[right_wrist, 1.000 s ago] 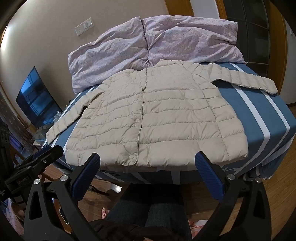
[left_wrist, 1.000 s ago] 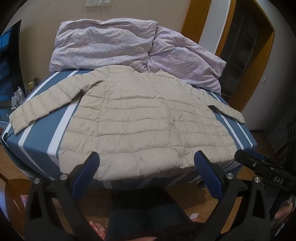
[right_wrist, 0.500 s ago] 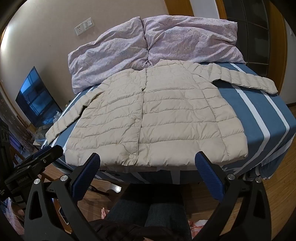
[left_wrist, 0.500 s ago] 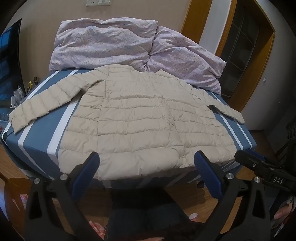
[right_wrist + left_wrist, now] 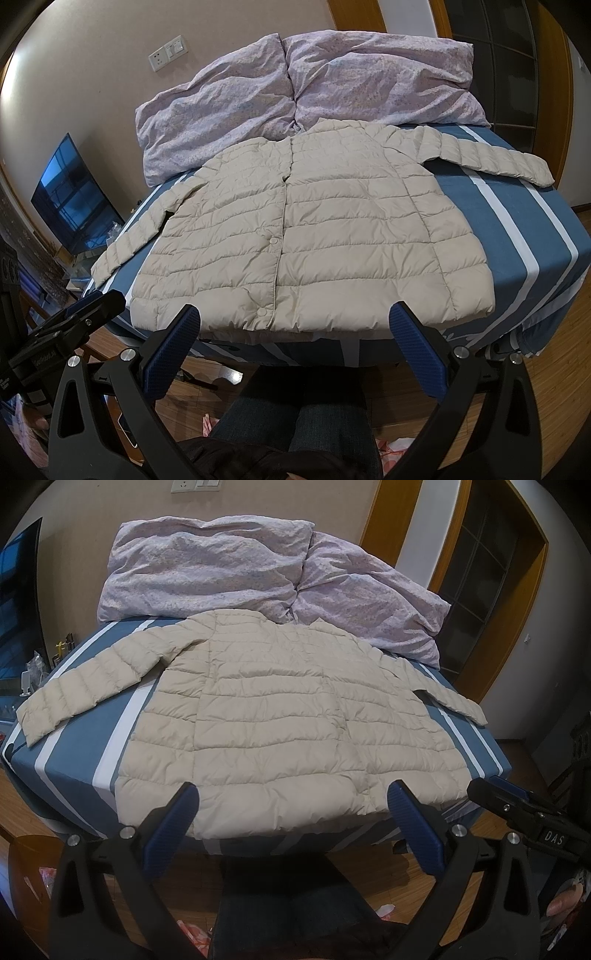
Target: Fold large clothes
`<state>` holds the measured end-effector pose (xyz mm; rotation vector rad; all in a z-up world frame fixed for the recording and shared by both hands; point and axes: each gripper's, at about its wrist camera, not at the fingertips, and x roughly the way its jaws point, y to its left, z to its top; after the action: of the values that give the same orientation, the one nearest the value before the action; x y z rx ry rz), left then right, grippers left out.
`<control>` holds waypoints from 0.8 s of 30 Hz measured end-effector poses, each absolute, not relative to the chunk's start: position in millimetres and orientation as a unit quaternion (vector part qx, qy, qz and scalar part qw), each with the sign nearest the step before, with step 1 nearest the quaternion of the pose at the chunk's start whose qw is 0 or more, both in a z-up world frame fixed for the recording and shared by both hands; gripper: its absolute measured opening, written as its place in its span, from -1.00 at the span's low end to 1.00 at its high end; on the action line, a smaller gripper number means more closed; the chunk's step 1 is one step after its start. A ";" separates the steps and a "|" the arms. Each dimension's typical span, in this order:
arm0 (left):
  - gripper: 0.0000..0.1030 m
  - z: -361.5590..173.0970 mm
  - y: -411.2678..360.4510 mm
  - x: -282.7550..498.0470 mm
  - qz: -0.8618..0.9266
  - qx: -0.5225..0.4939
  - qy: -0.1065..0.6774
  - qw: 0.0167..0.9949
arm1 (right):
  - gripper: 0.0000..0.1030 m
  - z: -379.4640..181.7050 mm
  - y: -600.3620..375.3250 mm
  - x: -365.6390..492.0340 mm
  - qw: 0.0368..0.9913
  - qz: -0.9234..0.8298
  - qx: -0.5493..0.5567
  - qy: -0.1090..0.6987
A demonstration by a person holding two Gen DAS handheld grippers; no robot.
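Note:
A beige quilted puffer jacket (image 5: 295, 716) (image 5: 306, 236) lies flat and front up on the blue striped bed (image 5: 74, 760) (image 5: 517, 221), both sleeves spread out to the sides. Its snap placket runs down the middle. My left gripper (image 5: 293, 812) hovers open just short of the jacket's hem, holding nothing. My right gripper (image 5: 293, 332) is also open and empty, in front of the hem near the bed's front edge. In the left wrist view the right gripper shows at the right (image 5: 517, 812); in the right wrist view the left gripper shows at the left (image 5: 70, 325).
Two lilac pillows (image 5: 221, 568) (image 5: 332, 74) lean against the wall behind the jacket's collar. A dark TV screen (image 5: 70, 199) stands left of the bed. A wooden door frame (image 5: 517, 590) is at the right. The person's dark-trousered legs (image 5: 299, 421) are below, over a wood floor.

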<state>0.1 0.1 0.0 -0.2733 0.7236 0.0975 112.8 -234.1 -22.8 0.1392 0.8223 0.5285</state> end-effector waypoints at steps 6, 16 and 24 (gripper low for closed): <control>0.96 0.0 0.2 0.1 0.047 -0.134 0.352 0.925 | 0.97 -22.8 -234.4 112.8 0.881 0.254 0.067 0.395; 0.96 -6.0 -3.9 0.8 0.046 -0.133 0.352 0.925 | 0.97 -22.0 -234.7 112.2 0.881 0.254 0.068 0.394; 0.96 0.1 -6.4 0.2 0.046 -0.133 0.352 0.926 | 0.97 -21.3 -234.8 111.7 0.881 0.254 0.067 0.394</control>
<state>0.2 -6.4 0.1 -0.2723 0.7214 0.0950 111.7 -234.8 -21.3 0.1405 0.8206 0.5288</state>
